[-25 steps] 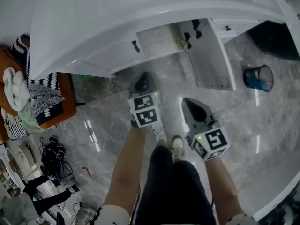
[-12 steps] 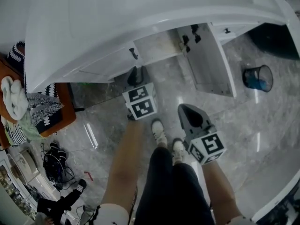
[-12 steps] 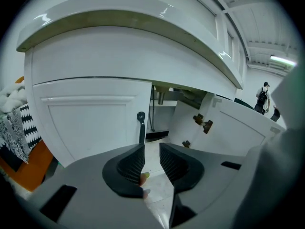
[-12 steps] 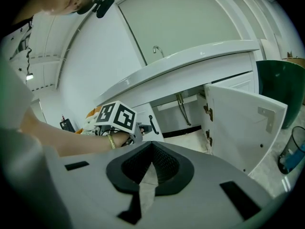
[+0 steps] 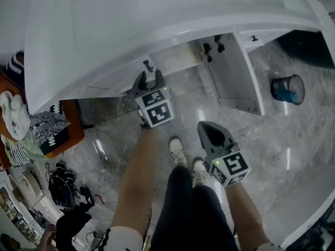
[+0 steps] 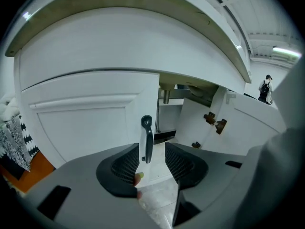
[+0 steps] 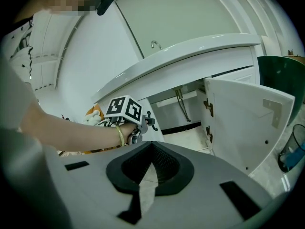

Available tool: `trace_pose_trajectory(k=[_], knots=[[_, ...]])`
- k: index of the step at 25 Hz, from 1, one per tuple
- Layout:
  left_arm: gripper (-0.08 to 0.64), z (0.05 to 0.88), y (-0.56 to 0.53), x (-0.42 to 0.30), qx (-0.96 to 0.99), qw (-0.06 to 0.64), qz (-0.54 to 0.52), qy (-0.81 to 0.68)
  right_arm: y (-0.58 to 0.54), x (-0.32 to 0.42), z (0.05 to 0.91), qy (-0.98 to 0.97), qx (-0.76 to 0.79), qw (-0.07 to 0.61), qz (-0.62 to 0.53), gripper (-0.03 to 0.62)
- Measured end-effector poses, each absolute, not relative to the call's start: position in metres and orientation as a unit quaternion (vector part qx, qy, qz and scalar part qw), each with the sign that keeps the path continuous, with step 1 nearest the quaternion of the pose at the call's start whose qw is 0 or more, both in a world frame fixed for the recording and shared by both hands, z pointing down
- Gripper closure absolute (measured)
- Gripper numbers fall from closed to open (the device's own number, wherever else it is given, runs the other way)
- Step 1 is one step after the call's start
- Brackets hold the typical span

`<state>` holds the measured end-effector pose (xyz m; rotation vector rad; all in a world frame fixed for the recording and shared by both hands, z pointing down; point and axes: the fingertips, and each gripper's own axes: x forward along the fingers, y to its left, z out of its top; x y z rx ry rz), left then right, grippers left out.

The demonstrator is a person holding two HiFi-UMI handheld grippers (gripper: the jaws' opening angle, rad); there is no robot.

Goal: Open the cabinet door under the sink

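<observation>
**Head view**
1. The white sink counter (image 5: 157, 20) fills the top of the frame.
2. Under it, the left cabinet door (image 5: 116, 73) is shut. Its black handle (image 5: 148, 65) sits at the door's right edge.
3. The left gripper (image 5: 149, 79) is raised to this handle, with 1 jaw on each side of it.
4. The right gripper (image 5: 213, 134) hangs lower, near the person's shoes (image 5: 178, 148) and well apart from the cabinet.
5. The right cabinet door (image 5: 233, 69) stands swung out. A bin (image 5: 288, 88) stands on the marble floor (image 5: 272, 140) further right.

**Left gripper view**
1. The jaws are spread.
2. The handle (image 6: 147, 140) stands upright between them, with a gap visible on each side. It is not clamped.
3. The left cabinet door (image 6: 81, 123) lies flush with the cabinet front.
4. The right cabinet door (image 6: 252, 123) is open and shows a hinge (image 6: 220, 124) on its inner face.
5. A drain pipe (image 6: 164, 95) shows in the open compartment.

**Right gripper view**
1. The right gripper (image 7: 152, 144) has its jaws pressed together at the tips, with nothing between them.
2. Beyond them, the left gripper (image 7: 147, 121), with its marker cube (image 7: 124, 109), is at the left door's edge.
3. The right cabinet door (image 7: 248, 123) is open.
4. A faucet (image 7: 153, 44) stands above the counter.
</observation>
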<state>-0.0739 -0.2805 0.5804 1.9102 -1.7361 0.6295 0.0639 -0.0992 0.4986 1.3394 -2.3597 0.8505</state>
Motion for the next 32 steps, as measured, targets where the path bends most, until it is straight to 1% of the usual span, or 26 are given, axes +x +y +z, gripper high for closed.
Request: trace_pose_trajectory(k=[10,15,19,21,32], knots=[[0.397,0.579,-0.3,-0.078,0.688,0.239,0.221,-0.648,-0.106,0.07,0.503,-0.817,0.467,0.154,0.3,0.584],[0.459,0.579,-0.304,-0.084,0.67,0.242,0.219,-0.666,-0.108,0.073,0.505,-0.816,0.466,0.159,0.302,0.584],[0.471,0.58,-0.304,-0.083,0.666,0.24,0.225,-0.67,-0.108,0.075,0.506,-0.816,0.466,0.16,0.302,0.584],[0.509,0.58,-0.303,-0.08,0.666,0.235,0.23,-0.67,-0.107,0.076,0.506,-0.816,0.467,0.16,0.303,0.584],[0.514,0.58,-0.296,-0.079,0.67,0.235,0.232,-0.665,-0.1,0.078,0.508,-0.815,0.466,0.16,0.305,0.584]])
